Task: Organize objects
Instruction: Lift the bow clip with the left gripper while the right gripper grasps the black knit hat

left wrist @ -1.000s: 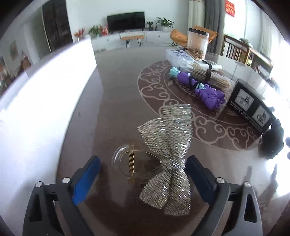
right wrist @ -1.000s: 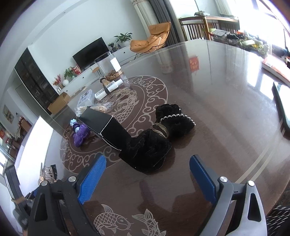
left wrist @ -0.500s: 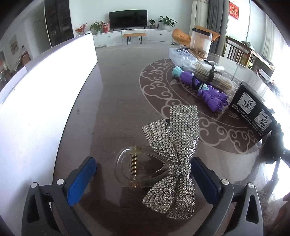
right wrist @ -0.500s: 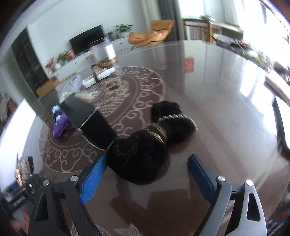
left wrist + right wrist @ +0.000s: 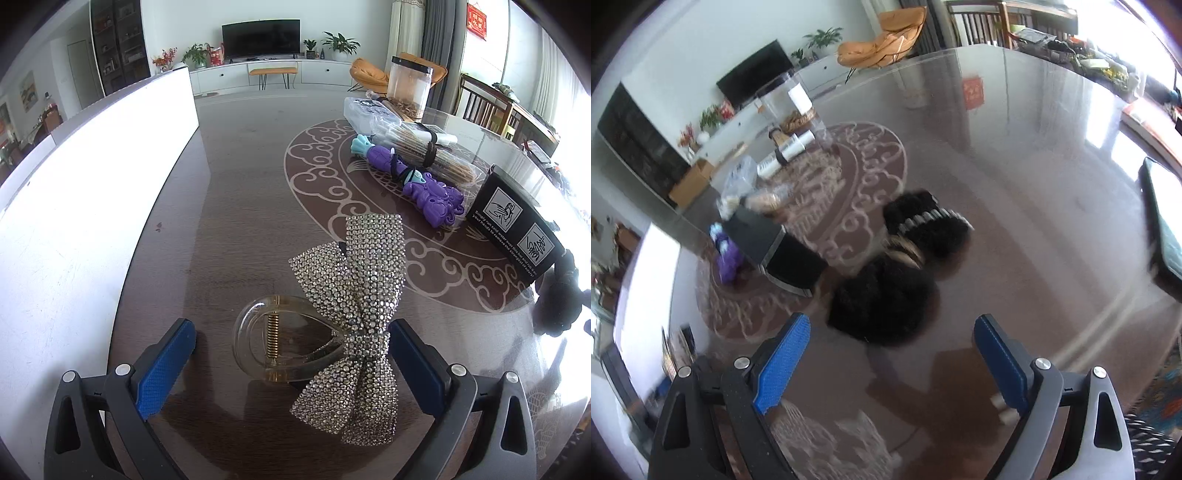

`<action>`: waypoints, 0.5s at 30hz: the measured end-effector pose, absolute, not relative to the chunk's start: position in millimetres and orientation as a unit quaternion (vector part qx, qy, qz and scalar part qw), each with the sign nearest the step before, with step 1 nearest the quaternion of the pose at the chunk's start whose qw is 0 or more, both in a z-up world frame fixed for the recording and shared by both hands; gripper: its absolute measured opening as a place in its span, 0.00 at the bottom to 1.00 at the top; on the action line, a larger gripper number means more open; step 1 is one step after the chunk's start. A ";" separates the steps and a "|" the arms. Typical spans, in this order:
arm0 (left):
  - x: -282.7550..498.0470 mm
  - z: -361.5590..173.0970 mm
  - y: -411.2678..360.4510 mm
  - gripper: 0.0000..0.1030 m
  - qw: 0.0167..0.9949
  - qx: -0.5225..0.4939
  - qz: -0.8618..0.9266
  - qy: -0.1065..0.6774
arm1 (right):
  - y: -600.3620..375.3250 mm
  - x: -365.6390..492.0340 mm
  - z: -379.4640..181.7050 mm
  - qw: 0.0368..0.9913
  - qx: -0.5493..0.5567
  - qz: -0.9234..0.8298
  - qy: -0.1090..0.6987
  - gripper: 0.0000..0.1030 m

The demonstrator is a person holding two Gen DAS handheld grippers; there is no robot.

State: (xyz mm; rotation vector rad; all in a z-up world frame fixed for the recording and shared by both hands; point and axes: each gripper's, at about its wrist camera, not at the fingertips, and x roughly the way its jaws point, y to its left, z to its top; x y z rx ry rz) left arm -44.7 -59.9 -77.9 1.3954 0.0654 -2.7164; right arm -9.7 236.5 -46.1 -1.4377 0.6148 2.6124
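Left claw [image 5: 291, 354] released | rhinestone bow clip [image 5: 354, 306] between pads, untouched

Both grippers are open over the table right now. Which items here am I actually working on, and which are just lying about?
In hand:
- silver rhinestone bow hair clip with clear plastic claw, between the open left gripper
- black fluffy bow hair clip, just ahead of the open right gripper

Lying about:
- black printed box
- purple plastic toy
- bundle of thin sticks
- clear lidded jar

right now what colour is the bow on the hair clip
Silver, covered in sparkly rhinestones; the bow shows best in the left wrist view.
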 end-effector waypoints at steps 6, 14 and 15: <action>-44.0 -77.8 -60.4 1.00 0.044 0.456 -0.888 0.021 | 224.2 -37.5 -61.6 0.045 -0.510 0.856 0.068 0.88; -44.5 -77.9 -60.0 1.00 0.042 0.457 -0.888 0.021 | 268.3 -2.9 -36.7 0.037 -0.520 0.849 0.085 0.88; -43.3 -78.2 -60.4 1.00 0.041 0.458 -0.888 0.019 | 266.1 -4.5 -35.1 0.031 -0.522 0.849 0.081 0.88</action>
